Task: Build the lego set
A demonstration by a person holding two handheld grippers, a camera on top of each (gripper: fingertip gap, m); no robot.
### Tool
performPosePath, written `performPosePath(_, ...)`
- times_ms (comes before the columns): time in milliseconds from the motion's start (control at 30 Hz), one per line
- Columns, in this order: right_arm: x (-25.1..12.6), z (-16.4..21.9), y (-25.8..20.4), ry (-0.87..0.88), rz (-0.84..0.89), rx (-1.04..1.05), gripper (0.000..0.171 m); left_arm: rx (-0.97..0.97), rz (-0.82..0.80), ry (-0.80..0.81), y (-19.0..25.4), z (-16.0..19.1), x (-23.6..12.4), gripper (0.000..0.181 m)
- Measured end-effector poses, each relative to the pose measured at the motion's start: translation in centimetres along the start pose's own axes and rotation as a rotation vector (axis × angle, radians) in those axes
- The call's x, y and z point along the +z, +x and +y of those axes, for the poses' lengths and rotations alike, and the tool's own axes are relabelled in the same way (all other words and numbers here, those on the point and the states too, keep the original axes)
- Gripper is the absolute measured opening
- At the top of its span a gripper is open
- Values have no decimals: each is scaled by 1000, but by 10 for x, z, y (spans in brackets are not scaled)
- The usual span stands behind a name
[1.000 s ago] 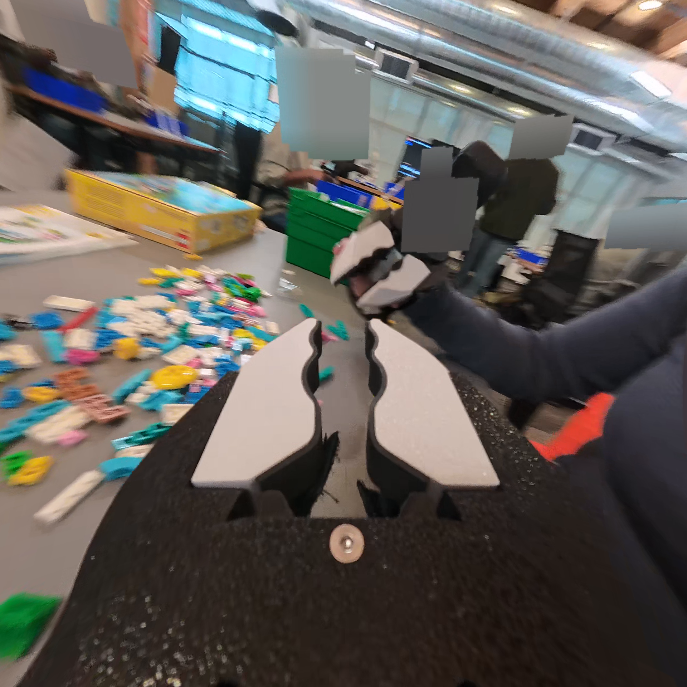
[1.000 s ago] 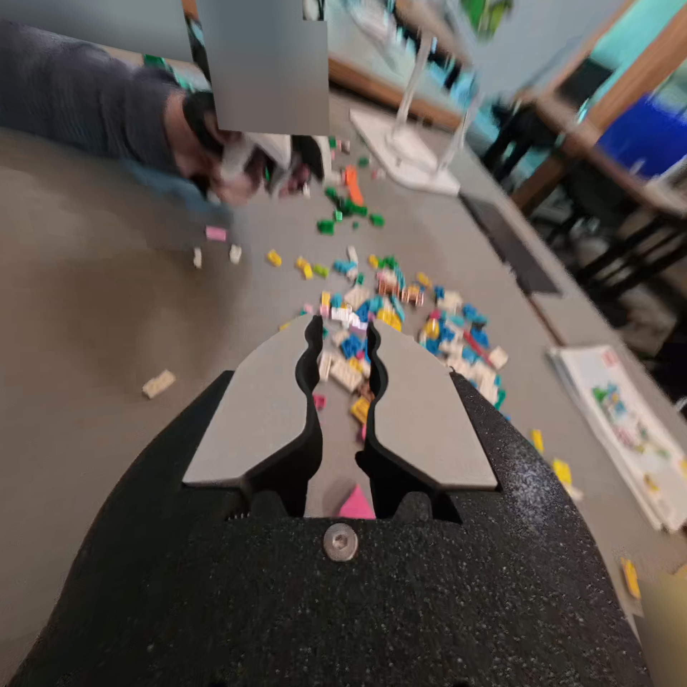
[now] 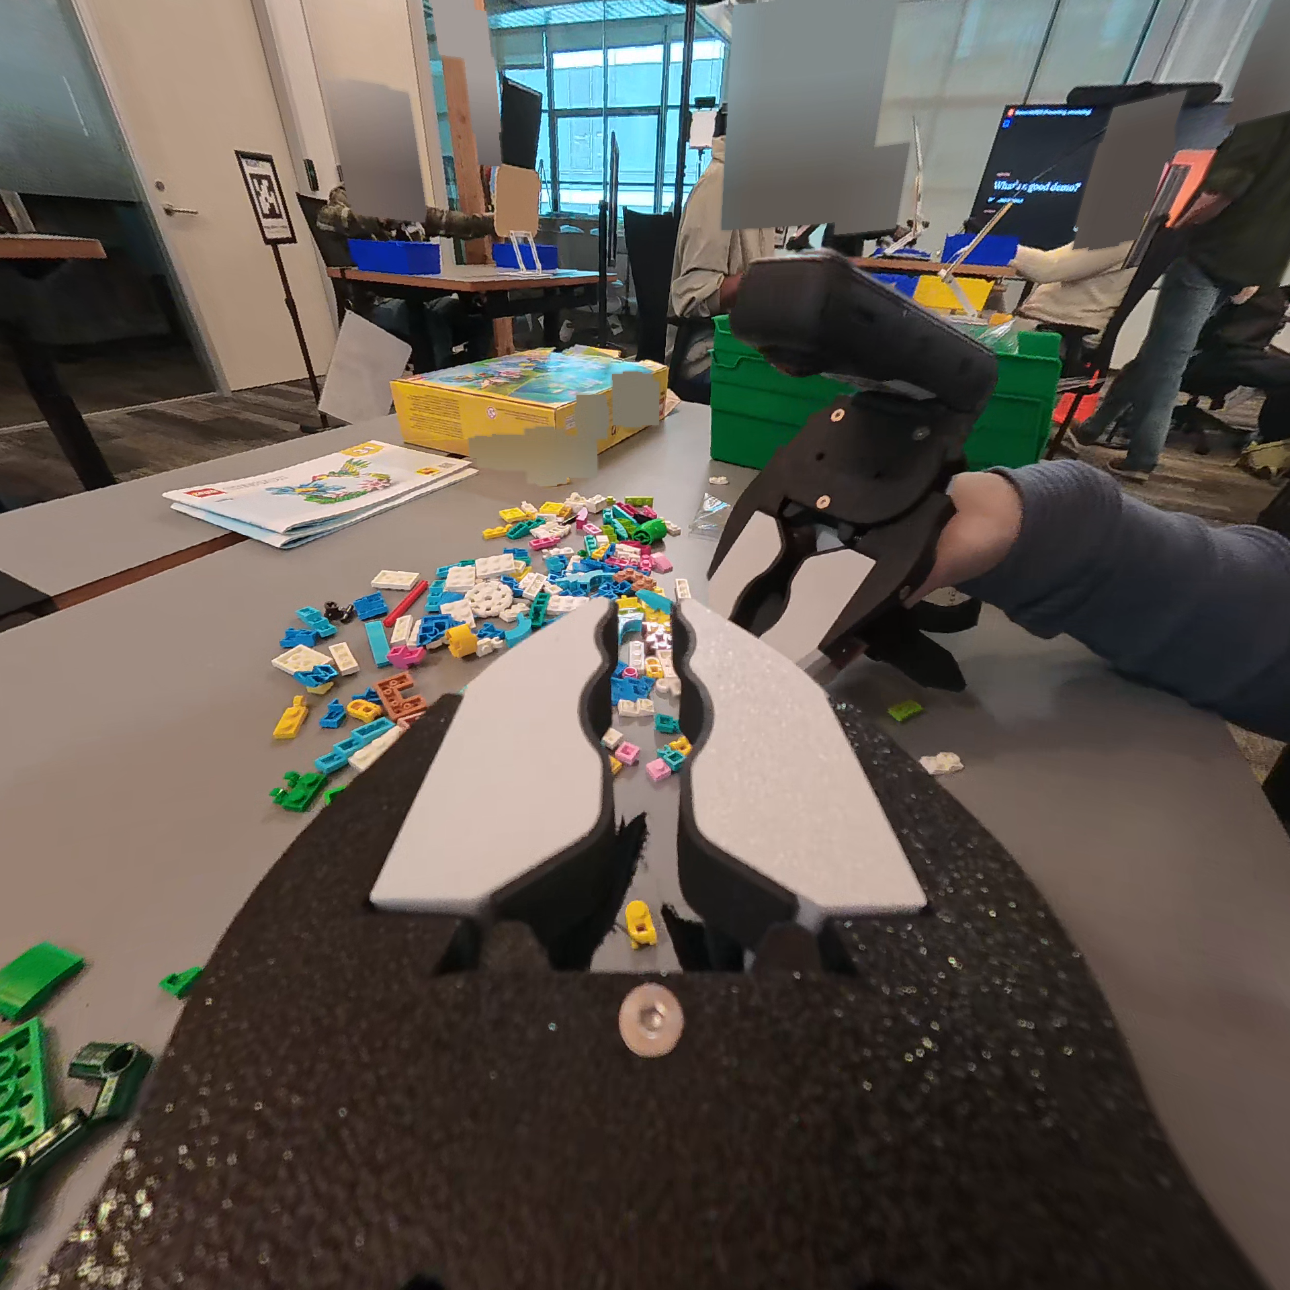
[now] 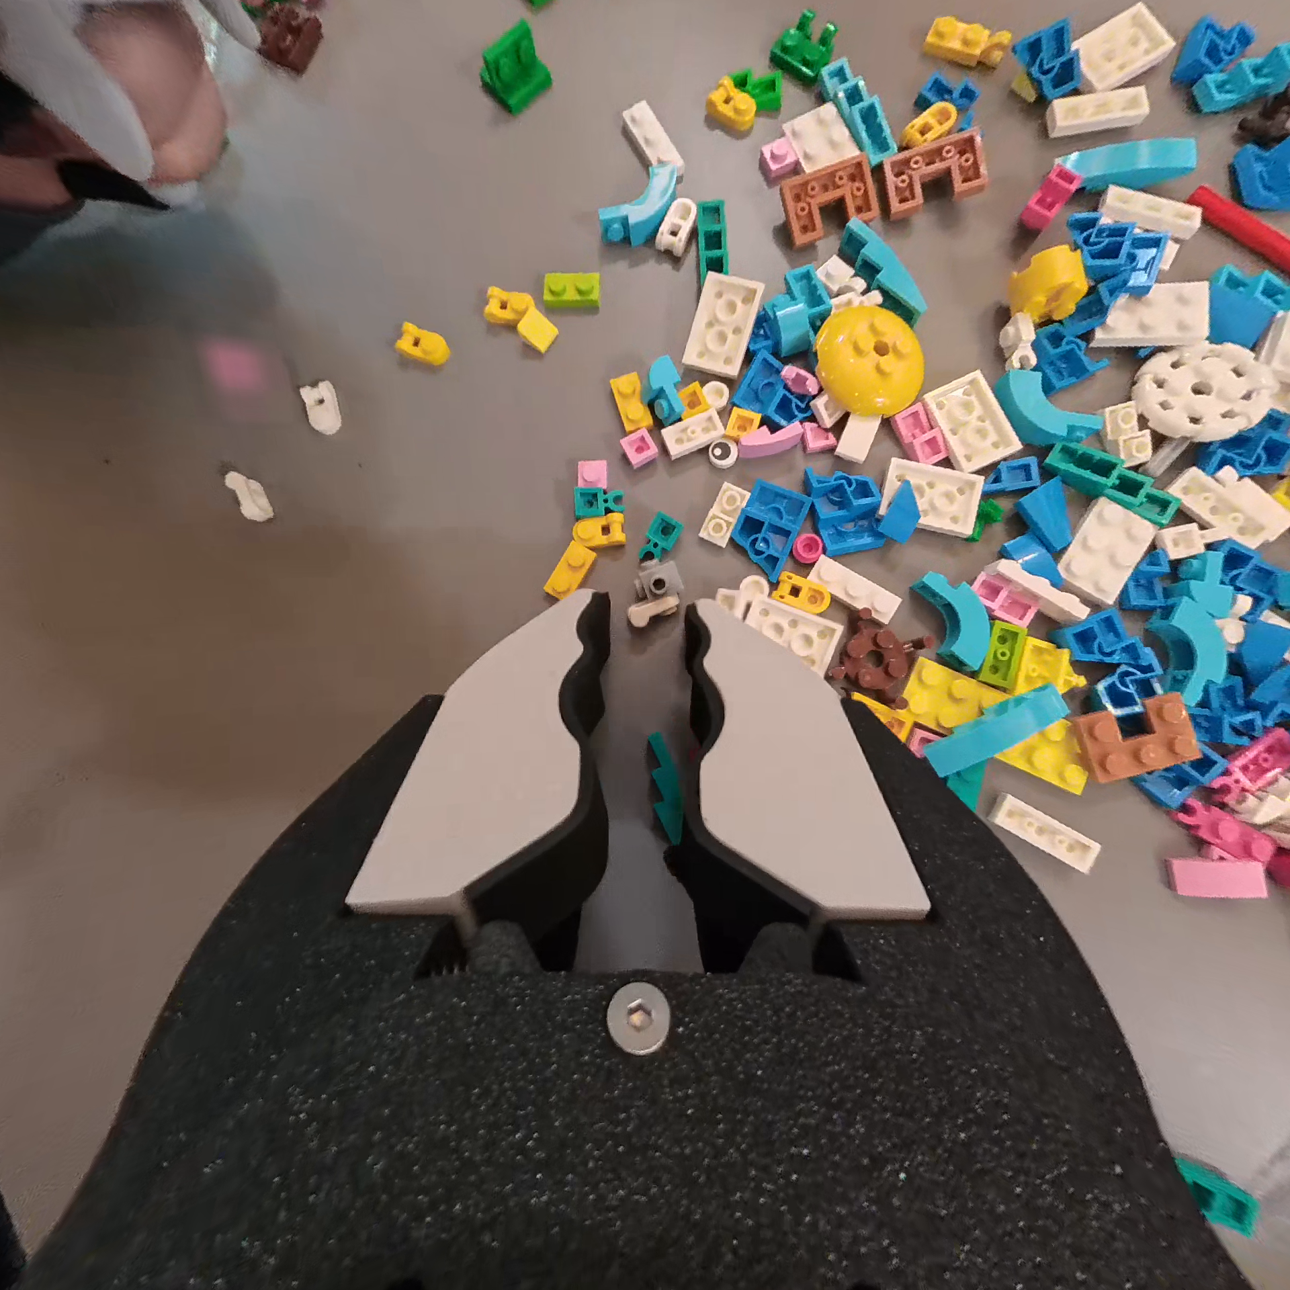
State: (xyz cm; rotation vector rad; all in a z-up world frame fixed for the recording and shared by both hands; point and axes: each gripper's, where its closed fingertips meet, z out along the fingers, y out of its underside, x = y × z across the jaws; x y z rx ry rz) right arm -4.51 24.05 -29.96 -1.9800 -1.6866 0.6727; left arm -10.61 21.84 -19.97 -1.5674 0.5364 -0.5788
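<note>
A heap of loose lego pieces (image 3: 530,593) lies on the grey table (image 3: 174,698). It fills the right half of the right wrist view (image 4: 977,454). My left gripper (image 3: 643,613) hovers over the heap's near edge, jaws slightly apart and empty. It shows blurred in the top left of the right wrist view (image 4: 105,91). My right gripper (image 4: 646,606) is low over the heap's edge, slightly open and empty. A small grey piece (image 4: 657,578) and a beige piece (image 4: 650,614) lie at its tips. It points down at the table in the left wrist view (image 3: 764,621).
An instruction booklet (image 3: 321,488), a yellow set box (image 3: 523,408) and green bins (image 3: 761,419) stand at the table's far side. Green pieces (image 3: 35,977) lie near left. People sit and stand at other tables behind. Spacing between my two grippers at the tips: around 12 cm.
The right gripper has come down from mid-air to just above the heap. The left gripper has swung to face the heap. Both jaws keep about the same gap.
</note>
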Motion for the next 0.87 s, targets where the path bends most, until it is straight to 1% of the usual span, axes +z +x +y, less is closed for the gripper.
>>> performPosePath(33,2,1,0,-10,4,-3,20,1,0,-2,0,0,0,14)
performPosePath(67,2,0,1,-6,13,-12,13,3,1,-4,0,1,0,13)
performPosePath(100,2,1,1,-9,20,-24,12,4,2,-7,1,1,1,13)
performPosePath(200,2,-2,-3,11,14,-89,11,11,5,-15,1,3,1,13)
performPosePath(267,-1,-7,-3,53,44,-181,10,8,23,-21,4,4,2,12)
performPosePath(300,-5,-12,-4,90,69,-263,10,4,39,-25,6,4,2,13)
performPosePath(367,-17,-29,-7,202,176,-492,9,-20,94,-43,14,6,4,17)
performPosePath(467,-36,-49,-27,364,347,-893,8,-92,205,-101,30,13,7,31)
performPosePath(533,-41,-54,-39,412,432,-1084,6,-120,268,-131,39,19,9,36)
performPosePath(567,-44,-56,-43,433,475,-1142,6,-125,296,-144,44,21,9,37)
performPosePath(633,-45,-58,-48,459,495,-1195,6,-102,334,-179,50,26,9,37)
performPosePath(733,-49,-57,-52,492,466,-1199,6,-16,349,-204,55,30,7,26)
performPosePath(800,-48,-54,-55,496,416,-1192,6,85,325,-184,56,27,6,20)
performPosePath(867,-48,-50,-60,502,342,-1171,6,228,280,-186,54,27,5,21)
